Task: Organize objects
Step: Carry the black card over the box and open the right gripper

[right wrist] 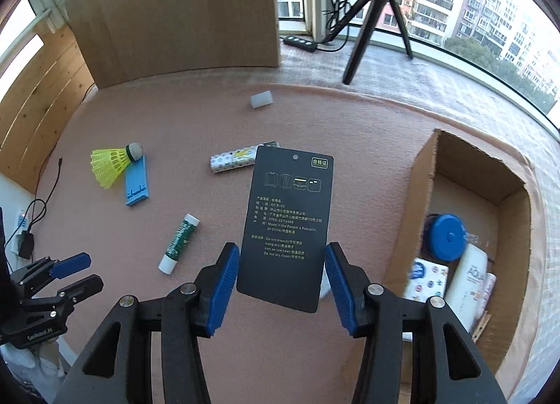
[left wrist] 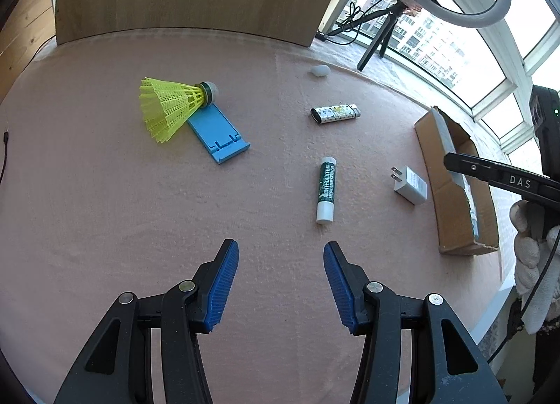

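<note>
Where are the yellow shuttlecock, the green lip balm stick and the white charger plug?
yellow shuttlecock (left wrist: 168,108), left wrist view, on its mesh skirt.
green lip balm stick (left wrist: 326,184), left wrist view, on the green label.
white charger plug (left wrist: 412,185), left wrist view, on its body.

Each claw is built of matte black plastic linkage arms joined by round silver pivot screws, ending in two ribbed blue pads. On the left claw (left wrist: 281,285) the pads (left wrist: 224,285) show fine horizontal ridges. The right claw (right wrist: 282,285) has white "DAS" lettering on one finger. The left claw's body reads "GenRobot.AI". White knitted gloves cover the right hand (left wrist: 532,250), and a thin black cable runs past it.
</note>
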Tool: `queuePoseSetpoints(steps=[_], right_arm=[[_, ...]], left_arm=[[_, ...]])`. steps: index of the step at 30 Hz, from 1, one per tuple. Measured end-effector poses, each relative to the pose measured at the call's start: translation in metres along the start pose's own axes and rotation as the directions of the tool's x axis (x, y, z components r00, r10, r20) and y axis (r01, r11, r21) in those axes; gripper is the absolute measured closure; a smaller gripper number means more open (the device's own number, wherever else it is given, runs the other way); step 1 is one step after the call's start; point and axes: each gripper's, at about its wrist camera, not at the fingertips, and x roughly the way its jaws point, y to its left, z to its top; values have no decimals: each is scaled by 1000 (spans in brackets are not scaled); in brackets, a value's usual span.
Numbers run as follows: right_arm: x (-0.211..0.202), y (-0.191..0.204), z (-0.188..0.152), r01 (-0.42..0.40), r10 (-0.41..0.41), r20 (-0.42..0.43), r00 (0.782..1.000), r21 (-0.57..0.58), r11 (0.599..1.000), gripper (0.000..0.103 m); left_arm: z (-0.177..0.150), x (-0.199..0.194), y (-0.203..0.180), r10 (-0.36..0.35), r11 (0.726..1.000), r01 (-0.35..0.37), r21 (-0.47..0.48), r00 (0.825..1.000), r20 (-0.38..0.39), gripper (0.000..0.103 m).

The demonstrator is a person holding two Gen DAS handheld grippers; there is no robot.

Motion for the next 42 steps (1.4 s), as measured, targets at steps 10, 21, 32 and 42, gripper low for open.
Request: queuePoseSetpoints(steps=[10,21,32,42], right_arm=[[-28,-87,-28,70,-72,13,997,136,988,56],[-20,-140,-49,104,-102,-19,995,242,965,56],[-21,-133,-53,127,-126,-22,992,256,958,48],[-44,-104,-54,70,-88,45,995,303,950,48]], left_arm=[[-6,6,-17,21,999,-20,26,1000,-11,49],[-9,-8,-8,40,999,-40,15,999,3,49],[-8,-17,18,53,998,-53,-18,999,10,49],[-3,-24,27,43,999,-43,20,999,6,49]])
